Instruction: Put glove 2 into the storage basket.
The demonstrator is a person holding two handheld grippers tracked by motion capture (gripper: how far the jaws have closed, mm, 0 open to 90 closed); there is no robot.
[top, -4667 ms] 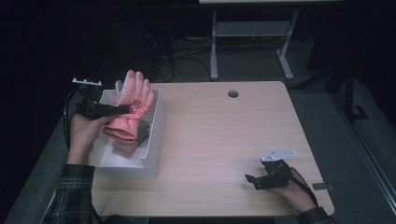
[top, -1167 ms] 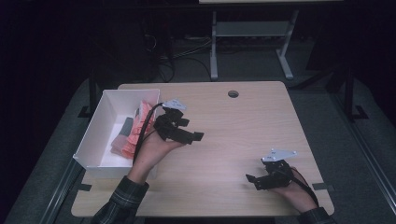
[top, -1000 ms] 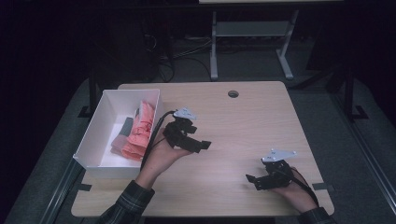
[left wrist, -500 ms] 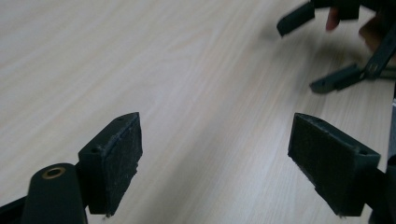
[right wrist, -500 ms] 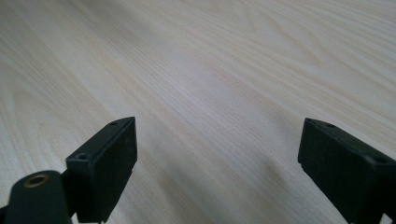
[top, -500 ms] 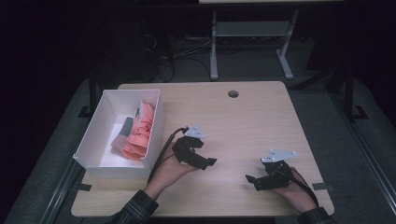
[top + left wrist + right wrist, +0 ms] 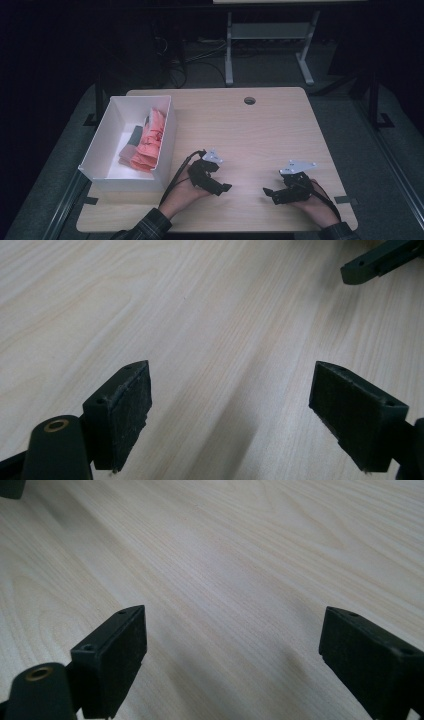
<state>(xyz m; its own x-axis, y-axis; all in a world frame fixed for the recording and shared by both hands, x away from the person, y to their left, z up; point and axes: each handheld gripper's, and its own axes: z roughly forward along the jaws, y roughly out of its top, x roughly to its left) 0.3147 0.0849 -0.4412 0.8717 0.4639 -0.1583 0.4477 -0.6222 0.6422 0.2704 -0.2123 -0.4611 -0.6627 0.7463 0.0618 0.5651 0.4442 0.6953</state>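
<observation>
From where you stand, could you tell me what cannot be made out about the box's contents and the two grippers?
- High view: the near wall of the white box hides the floor behind it.
- High view: the pink rubber gloves are crumpled; their count is unclear.
- High view: the grey item beside them is too small to identify.
- High view: the jaws of the left gripper and right gripper are too small to judge.

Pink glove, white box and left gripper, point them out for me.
pink glove (image 7: 149, 142), high view, on its folded middle
white box (image 7: 131, 178), high view, near wall
left gripper (image 7: 230, 415), left gripper view, between open jaws
</observation>
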